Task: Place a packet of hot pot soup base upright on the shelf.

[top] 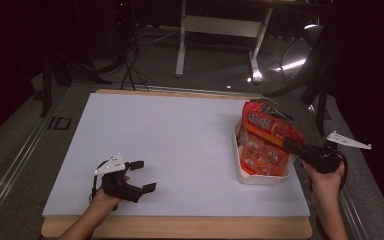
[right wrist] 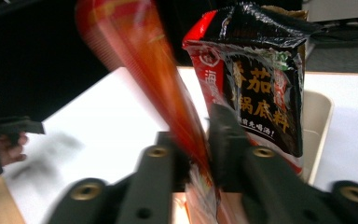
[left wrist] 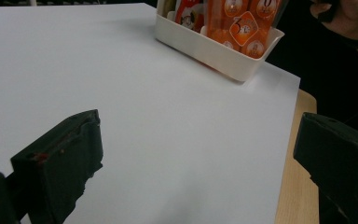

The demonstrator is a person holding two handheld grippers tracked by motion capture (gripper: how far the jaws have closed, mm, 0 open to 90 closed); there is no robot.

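**Right gripper clamps orange pack over the bin; left gripper idle, jaws apart**

Right gripper (top: 294, 147), at table's right edge, has its jaws closed tight on the edge of an orange snack pack (top: 270, 129). In the right gripper view the pack's thin edge (right wrist: 168, 93) runs up betw. the two black fingers (right wrist: 230, 140), blurred, pinched from both sides. The pack hangs tilted above/in a white bin (top: 262, 179) at the right side of the white table (top: 180, 140). Bin also holds a dark-and-red packet w/ printed characters (right wrist: 261, 88), upright just beside the held pack.

Left gripper (top: 141, 176) rests low near the table's front-left corner, well apart from the bin. Its jaws stand wide open w/ nothing betw. them; bare tabletop shows in the gap.
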